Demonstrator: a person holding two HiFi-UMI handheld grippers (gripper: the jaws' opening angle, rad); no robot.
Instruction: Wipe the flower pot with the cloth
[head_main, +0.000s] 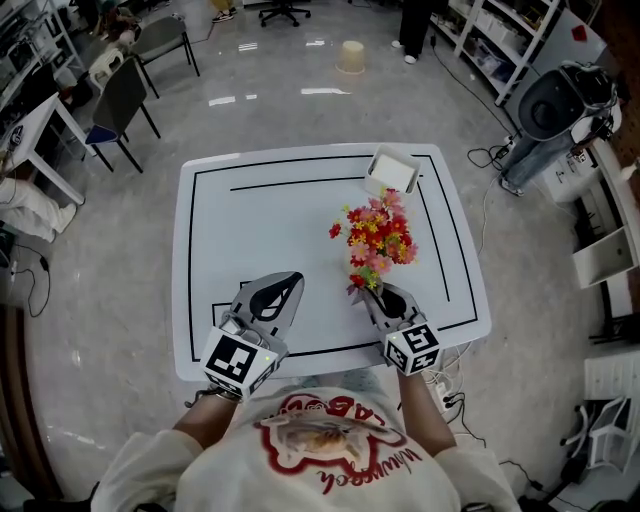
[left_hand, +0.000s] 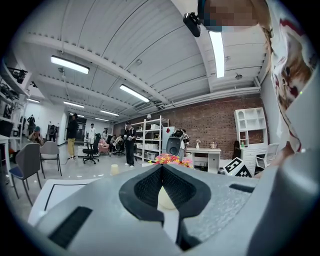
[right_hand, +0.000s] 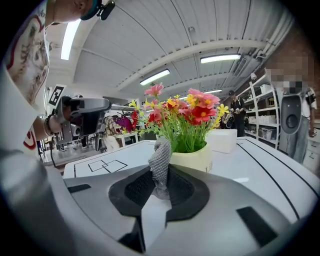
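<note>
A cream flower pot stands near the table's front right, filled with red, pink and yellow flowers. In the head view the blooms hide the pot. My right gripper is just in front of the pot, shut on a grey knitted cloth. The cloth stands up between the jaws, next to the pot's left side; I cannot tell whether they touch. My left gripper hovers over the table to the left of the flowers. Its jaws are shut with nothing between them. The flowers show beyond its tips.
The white table carries black marked lines. A white box sits behind the flowers at the far edge. Chairs, shelves and cables surround the table on the floor. People stand far back in the room.
</note>
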